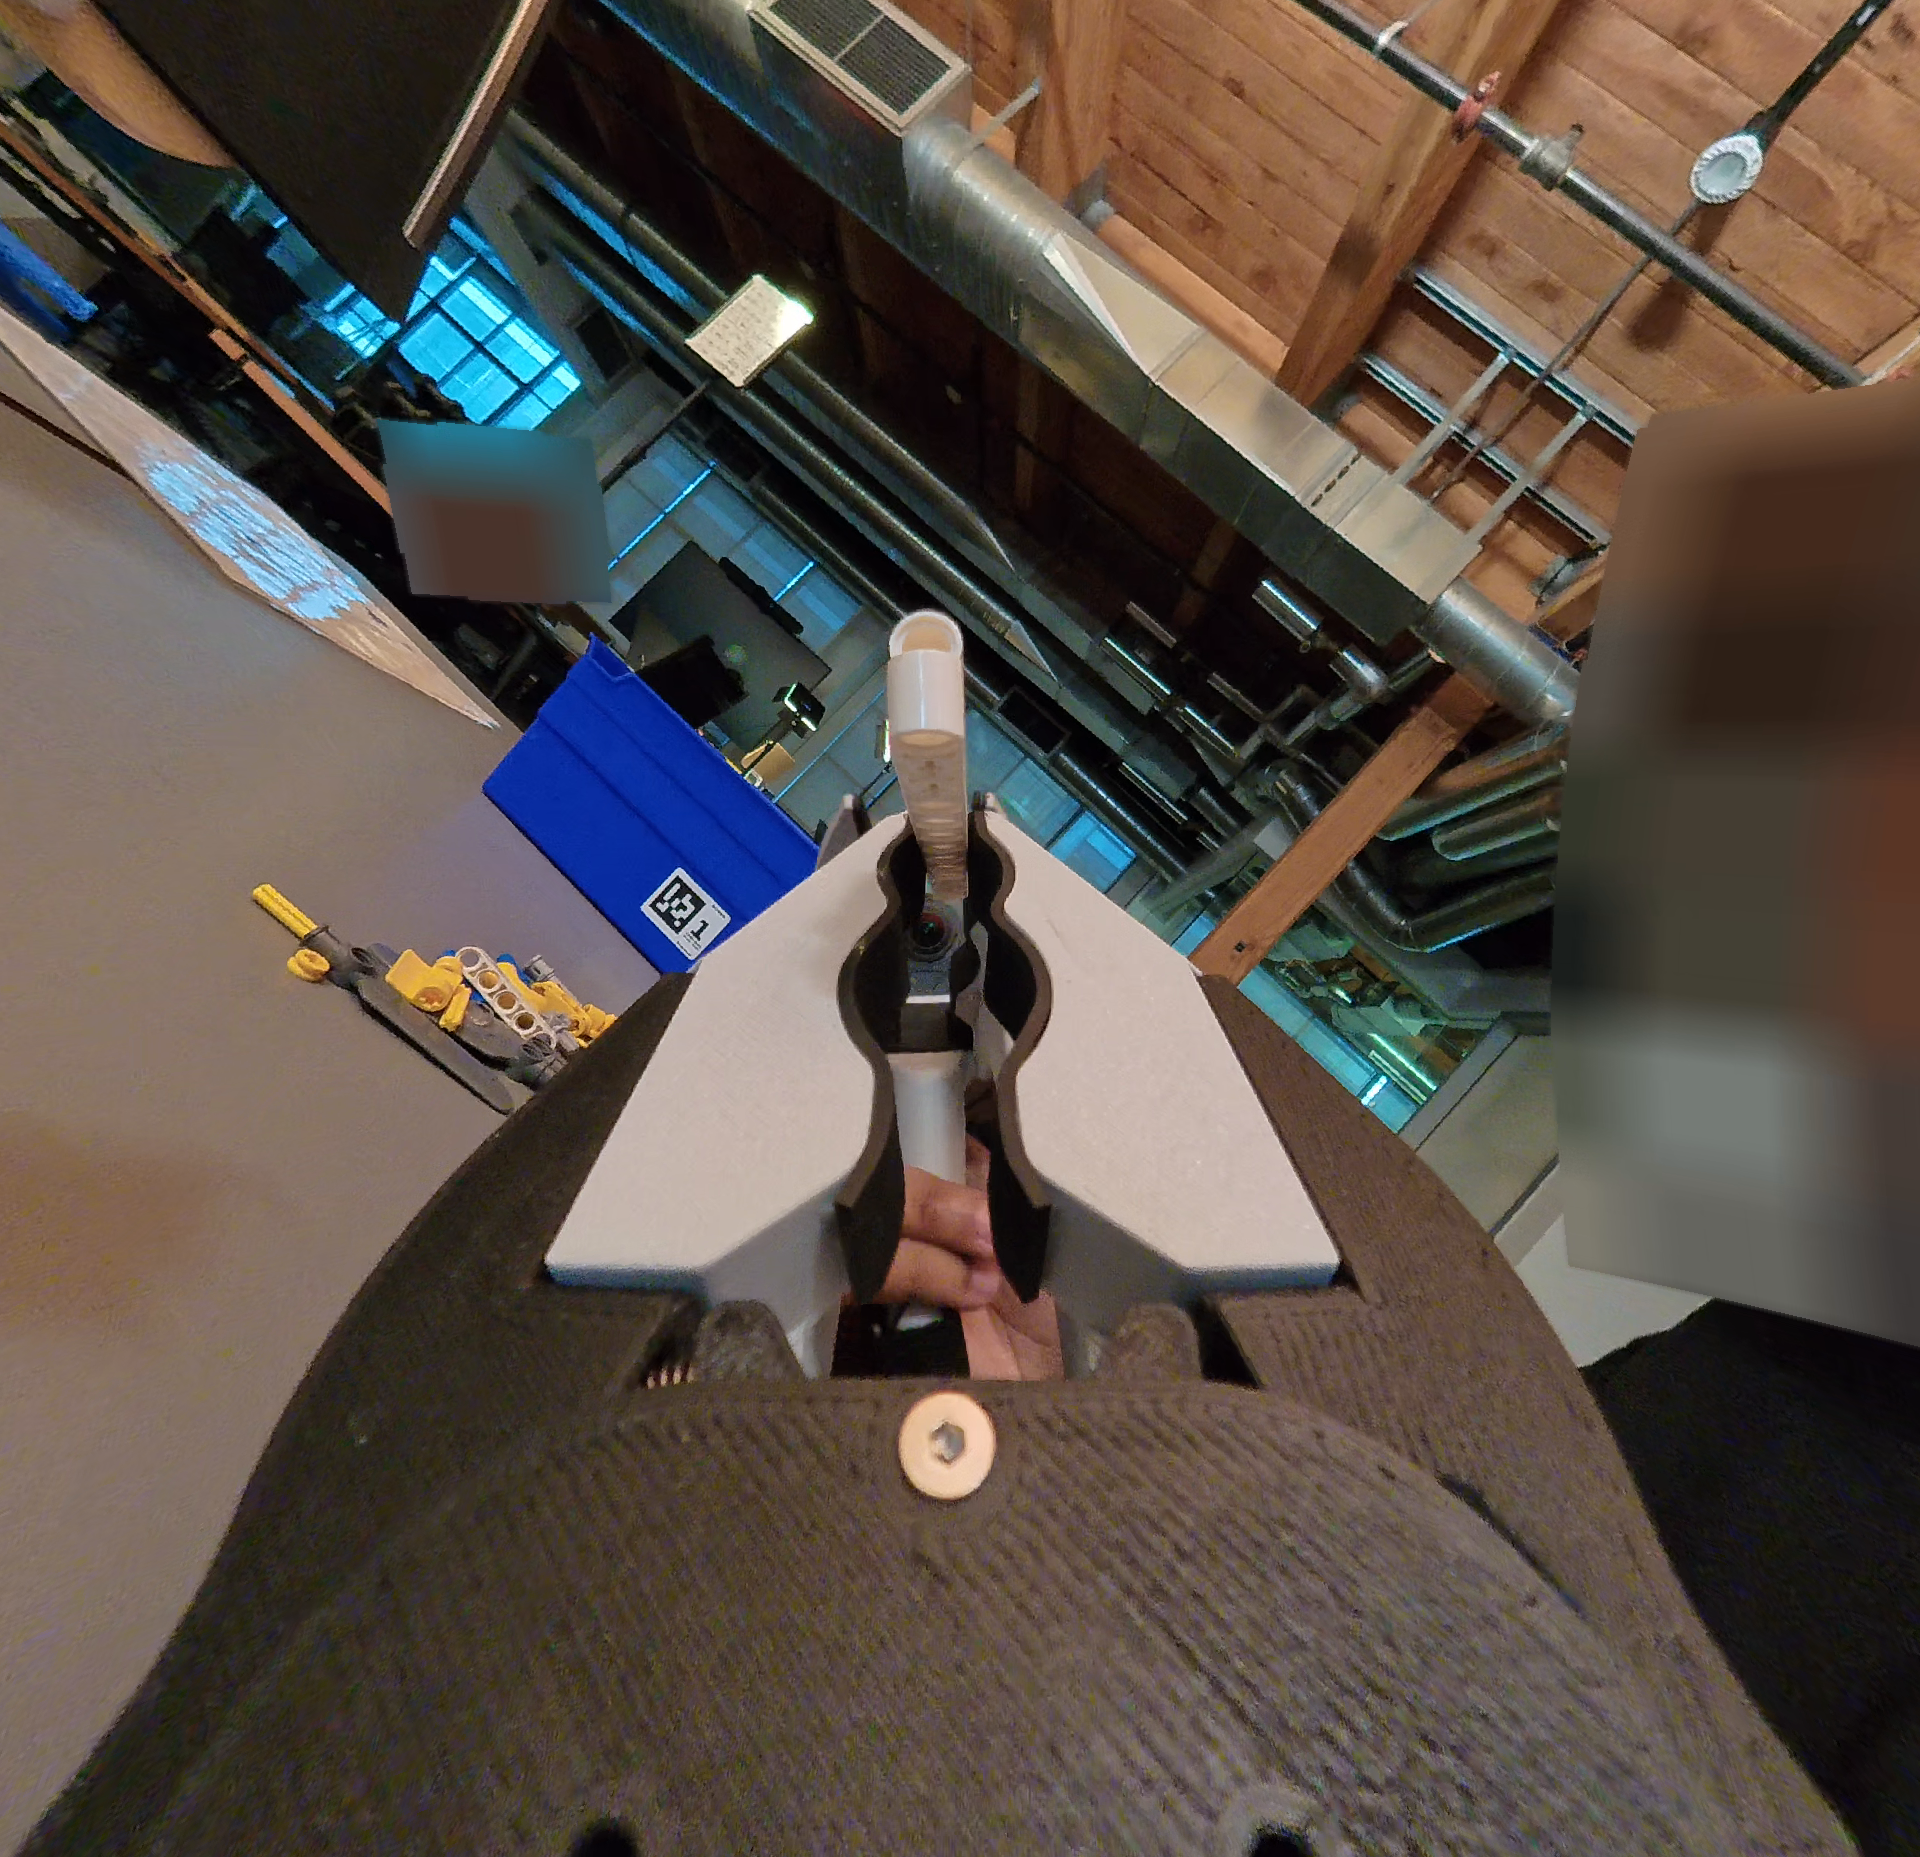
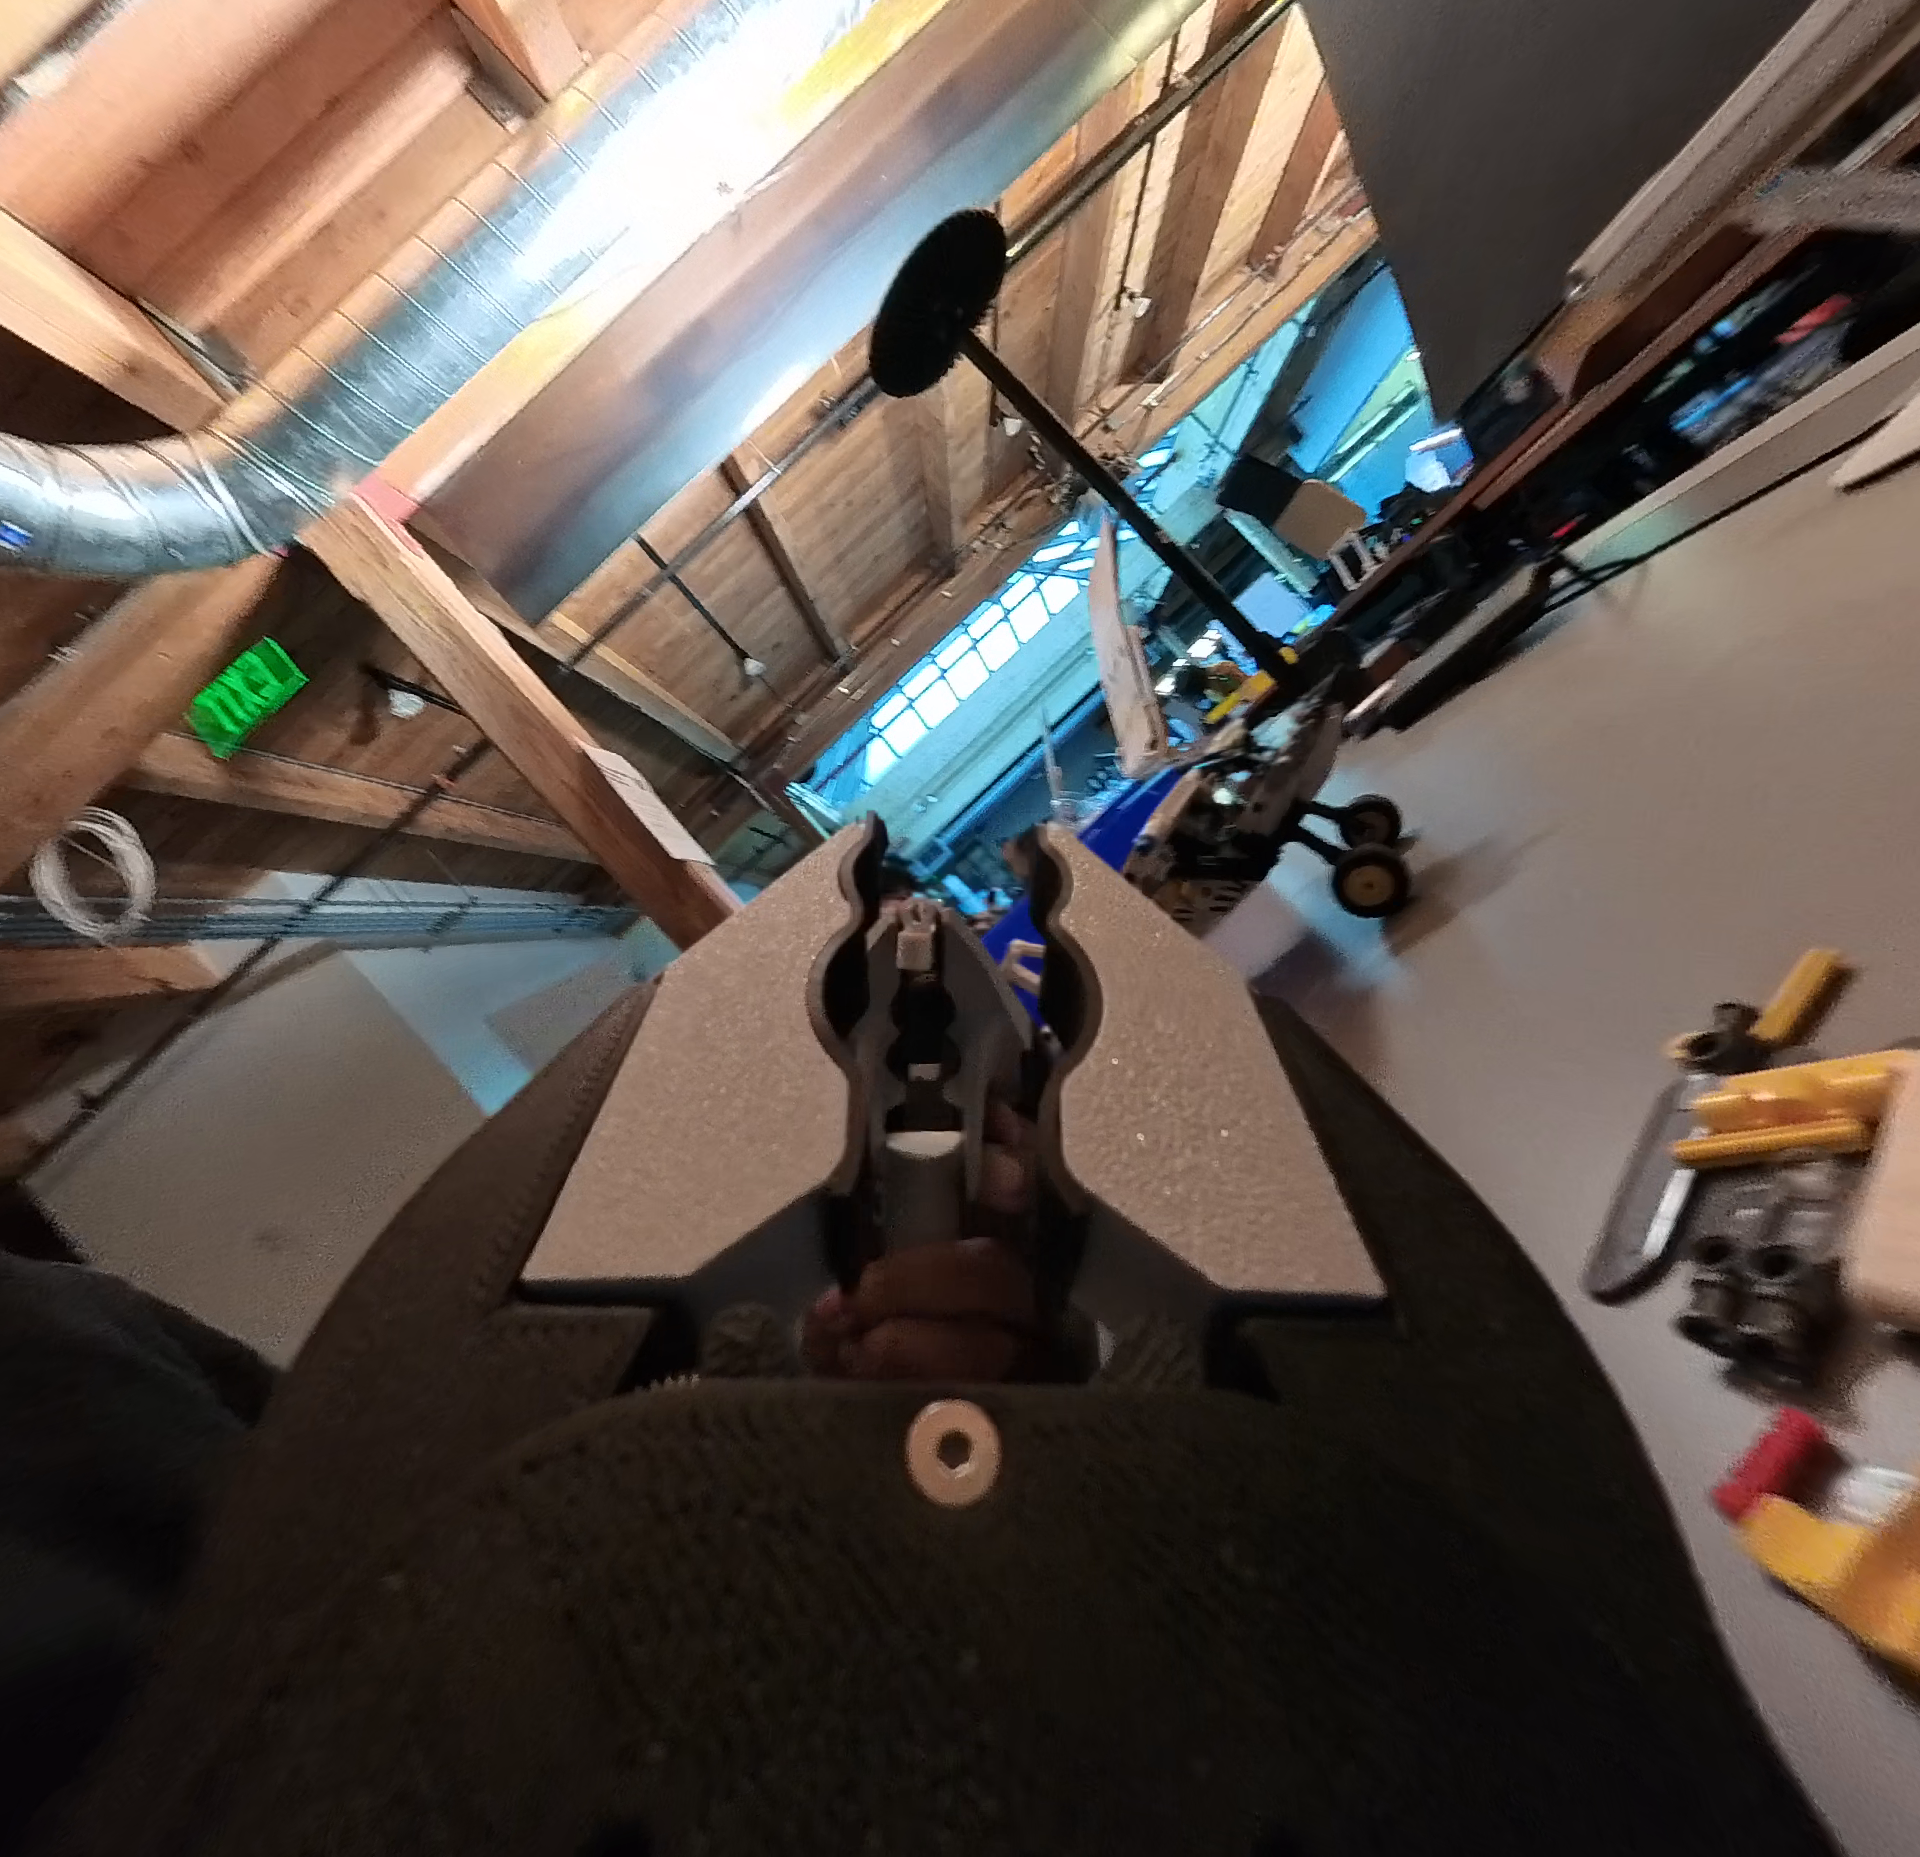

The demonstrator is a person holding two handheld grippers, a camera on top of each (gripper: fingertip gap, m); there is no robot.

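grey table [image 1: 156, 976] mostly clear; left hand-held gripper [image 1: 943, 820] clamps white beam [image 1: 928, 758]; right hand-held gripper [image 2: 956, 862] narrow, bare.

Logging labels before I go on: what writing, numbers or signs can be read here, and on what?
White sticker on the blue bin: a square code mark, one digit and tiny print; I do not transcribe writing.
Green sign under the wooden ceiling: blurred, unreadable.
Paper sheet on the wooden post: too small to read.

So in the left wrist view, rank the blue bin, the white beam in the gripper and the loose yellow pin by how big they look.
1. Blue bin
2. White beam, though it sits nearer the camera
3. Yellow pin
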